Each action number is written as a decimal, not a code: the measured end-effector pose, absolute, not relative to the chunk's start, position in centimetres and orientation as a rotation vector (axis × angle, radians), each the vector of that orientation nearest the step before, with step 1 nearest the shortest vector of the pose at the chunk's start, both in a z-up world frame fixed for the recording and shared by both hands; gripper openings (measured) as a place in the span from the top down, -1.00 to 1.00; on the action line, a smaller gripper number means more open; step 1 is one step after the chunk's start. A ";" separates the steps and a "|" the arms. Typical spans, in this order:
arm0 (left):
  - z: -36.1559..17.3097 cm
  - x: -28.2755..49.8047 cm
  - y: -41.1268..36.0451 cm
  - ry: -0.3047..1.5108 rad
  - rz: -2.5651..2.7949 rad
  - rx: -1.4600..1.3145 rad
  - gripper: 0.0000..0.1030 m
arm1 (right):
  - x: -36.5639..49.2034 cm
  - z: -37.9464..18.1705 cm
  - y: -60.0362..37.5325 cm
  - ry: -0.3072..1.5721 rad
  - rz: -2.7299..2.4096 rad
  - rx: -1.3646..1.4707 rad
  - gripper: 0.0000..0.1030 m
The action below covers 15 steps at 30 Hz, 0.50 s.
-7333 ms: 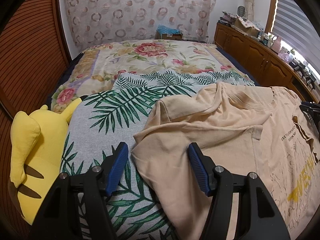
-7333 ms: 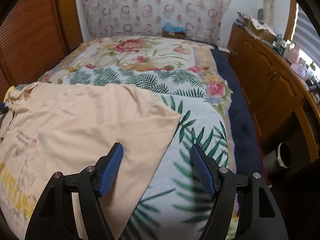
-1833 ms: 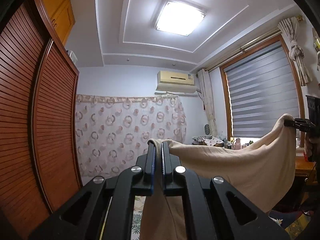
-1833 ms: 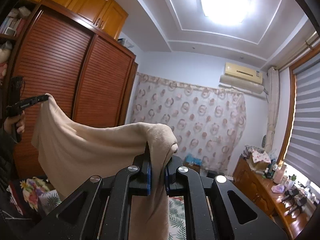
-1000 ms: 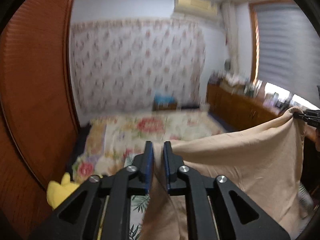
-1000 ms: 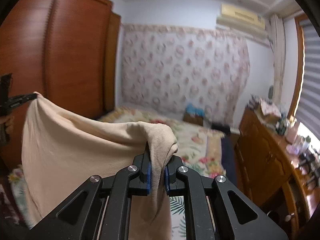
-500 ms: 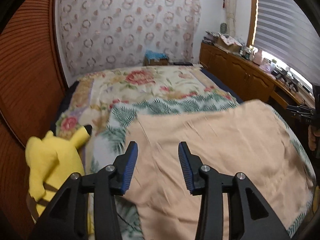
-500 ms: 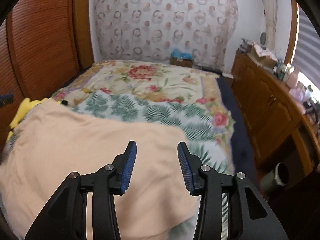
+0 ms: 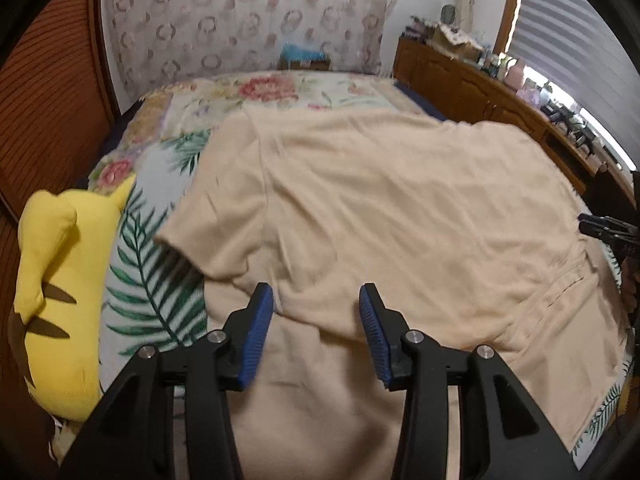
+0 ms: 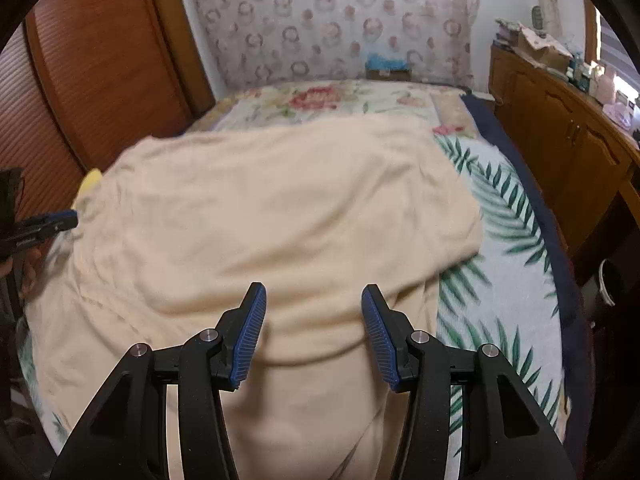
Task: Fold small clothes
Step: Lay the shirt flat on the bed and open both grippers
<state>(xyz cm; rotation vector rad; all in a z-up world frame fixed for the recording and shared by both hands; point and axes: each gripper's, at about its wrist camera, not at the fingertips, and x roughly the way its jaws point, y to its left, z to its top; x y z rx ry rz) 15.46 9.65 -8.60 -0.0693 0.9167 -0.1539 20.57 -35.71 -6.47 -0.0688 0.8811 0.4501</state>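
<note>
Plush (image 9: 60, 292) lies at the bed's (image 9: 160, 280) left edge. Shirt (image 9: 380, 208) is spread flat across the bed. Left gripper (image 9: 316, 324) hovers over its near hem, right gripper (image 10: 314, 326) likewise; both jaws have just been opening, pads clear of the cloth.

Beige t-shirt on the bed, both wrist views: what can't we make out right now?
- Beige cotton t-shirt: near hem hidden under the left claw in the left wrist view, and under the right claw in the right wrist view.
- Its printed front: not showing in either view.
- Left sleeve opening: motion-blurred, left wrist view.
- Yellow plush toy: almost wholly hidden behind the shirt, right wrist view.
- Sideboard clutter: too small.
</note>
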 end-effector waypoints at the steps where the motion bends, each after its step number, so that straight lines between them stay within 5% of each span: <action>1: -8.7 15.2 9.7 0.909 -0.154 -0.071 0.13 | 20.5 -6.7 -35.8 0.884 0.433 -0.073 0.02; 15: -9.1 14.4 9.2 0.879 -0.124 -0.005 0.05 | 21.6 -7.2 -37.6 0.901 0.358 -0.075 0.02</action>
